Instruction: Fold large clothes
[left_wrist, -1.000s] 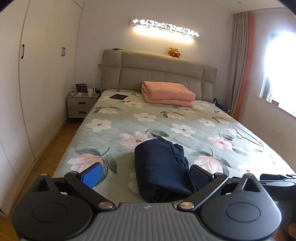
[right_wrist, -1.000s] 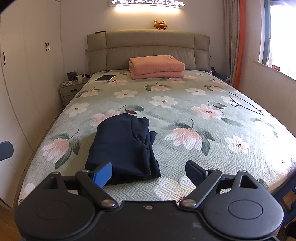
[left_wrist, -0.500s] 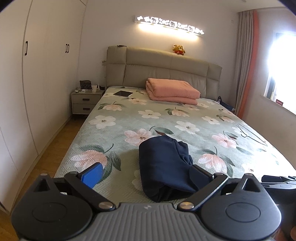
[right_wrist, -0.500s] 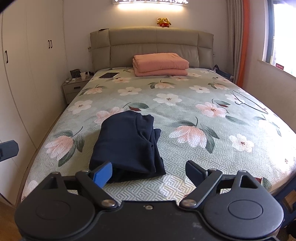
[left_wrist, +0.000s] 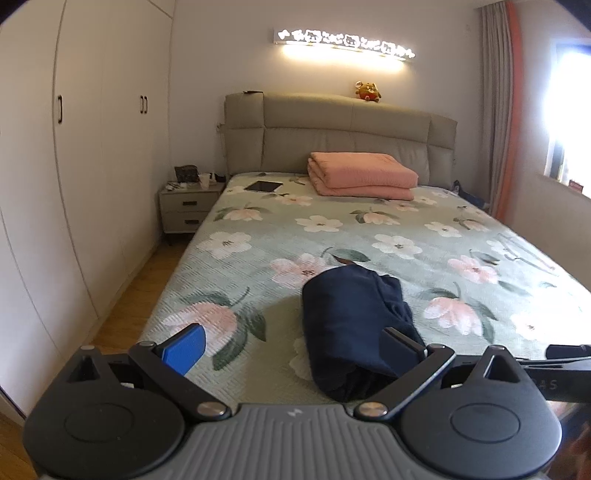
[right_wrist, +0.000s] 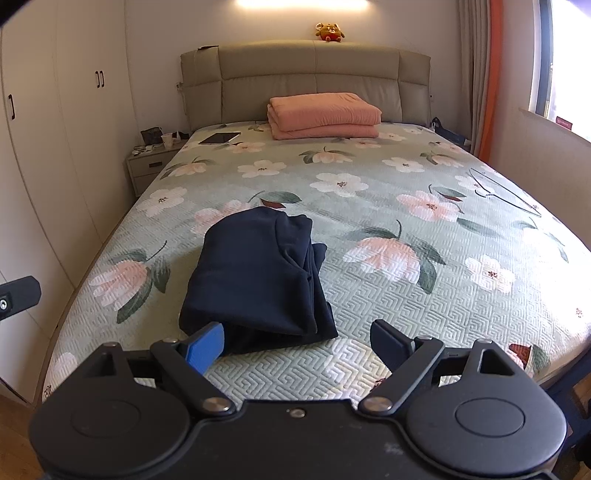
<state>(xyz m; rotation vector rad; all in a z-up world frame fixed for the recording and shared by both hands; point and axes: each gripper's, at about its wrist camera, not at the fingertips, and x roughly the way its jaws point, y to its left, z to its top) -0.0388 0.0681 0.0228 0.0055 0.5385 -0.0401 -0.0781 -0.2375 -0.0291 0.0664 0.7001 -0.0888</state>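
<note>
A dark navy garment (left_wrist: 351, 325) (right_wrist: 258, 273) lies folded into a compact bundle near the foot of the floral bed (left_wrist: 369, 236) (right_wrist: 406, 295). My left gripper (left_wrist: 291, 349) stands open at the bed's near edge, nothing between its fingers; its right finger overlaps the bundle's near end in the view. My right gripper (right_wrist: 297, 345) is open too, held just short of the bundle's near edge. Neither gripper holds cloth.
A folded pink blanket (left_wrist: 364, 179) (right_wrist: 325, 114) and a tablet (left_wrist: 264, 186) lie near the headboard. A wire hanger (right_wrist: 506, 192) rests at the bed's right. A nightstand (left_wrist: 188, 206) and white wardrobes (left_wrist: 74, 184) stand to the left; a window wall is on the right.
Both grippers have drawn back and risen a little from the bed, so the folded navy bundle sits farther away in both views. The garment itself has not moved.
</note>
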